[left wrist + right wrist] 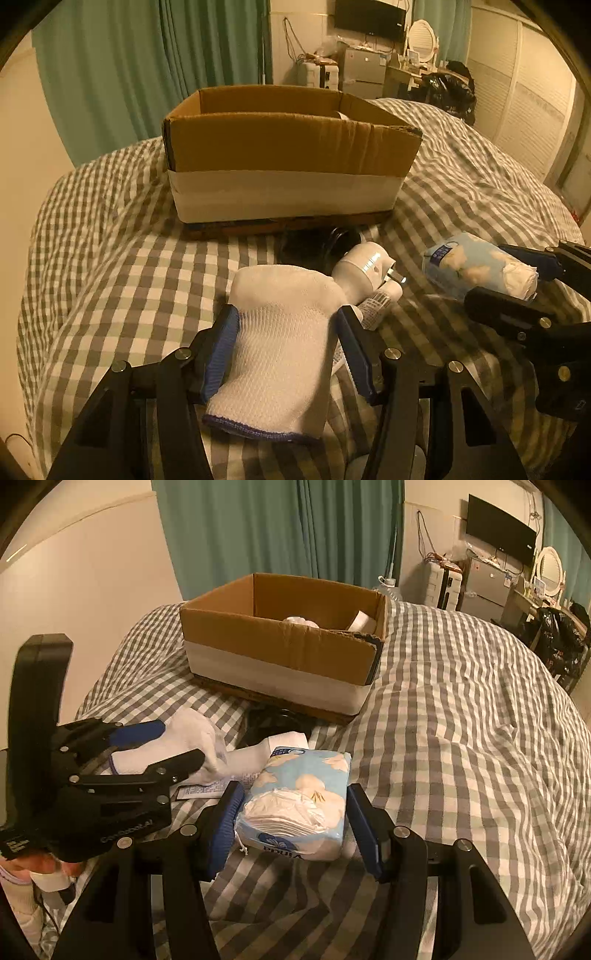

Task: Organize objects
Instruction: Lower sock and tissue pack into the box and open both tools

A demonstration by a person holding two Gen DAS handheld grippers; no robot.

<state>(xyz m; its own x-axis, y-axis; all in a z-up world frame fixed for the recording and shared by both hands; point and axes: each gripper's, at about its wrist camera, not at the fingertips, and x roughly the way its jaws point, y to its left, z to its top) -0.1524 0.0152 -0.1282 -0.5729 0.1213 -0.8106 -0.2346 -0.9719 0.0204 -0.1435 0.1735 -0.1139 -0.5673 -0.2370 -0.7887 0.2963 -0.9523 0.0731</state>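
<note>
Two grips at once, likely so that both soft items can go together into the open cardboard box (pixel 280 653) just ahead of both tools, which already has a few pale things inside. Right tool (pixel 295 788) clenched across the width of a blue tissue pack (pixel 303 786), pads on its long sides, torn end toward the camera. Left tool (pixel 288 312) closed lightly on a white sock (pixel 284 332), pinched at the middle, blue-trimmed cuff hanging back toward the wrist. Beyond the sock and short of the box, not yet gathered: a white bottle (pixel 364 267) lying on its side, and a small tube (pixel 376 304) touching it. Underneath everything, a bed (pixel 461 720) in rumpled grey check, soft enough to tilt the box slightly. Farther off, teal curtains (pixel 147 62), a wall-mounted television (pixel 498 535), and a round mirror (pixel 550 566).
</note>
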